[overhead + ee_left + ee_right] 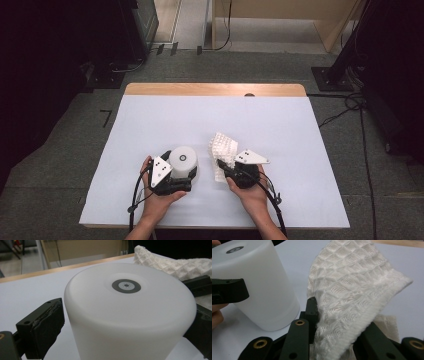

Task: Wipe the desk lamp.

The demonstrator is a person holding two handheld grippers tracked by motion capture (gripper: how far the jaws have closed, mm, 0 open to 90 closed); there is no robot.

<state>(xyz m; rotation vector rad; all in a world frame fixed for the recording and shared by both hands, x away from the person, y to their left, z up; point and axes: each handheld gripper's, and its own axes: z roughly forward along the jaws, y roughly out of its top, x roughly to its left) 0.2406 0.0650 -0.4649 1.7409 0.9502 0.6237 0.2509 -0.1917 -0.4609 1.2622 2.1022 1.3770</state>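
Observation:
A white cylinder with a small grey disc on its top stands upright on the white table cover, near the front. My left gripper holds it from the near side, one jaw against each flank of the cylinder. Right of it, a white waffle-weave cloth stands up off the table, pinched low down by my right gripper. In the right gripper view the cloth fans out above the closed black jaws, with the cylinder just beside it and a left-gripper jaw against it.
The table's bare wooden strip runs along the far edge. Grey floor surrounds the table, with a black stand base and cables at the back right. White cover lies bare behind and beside both hands.

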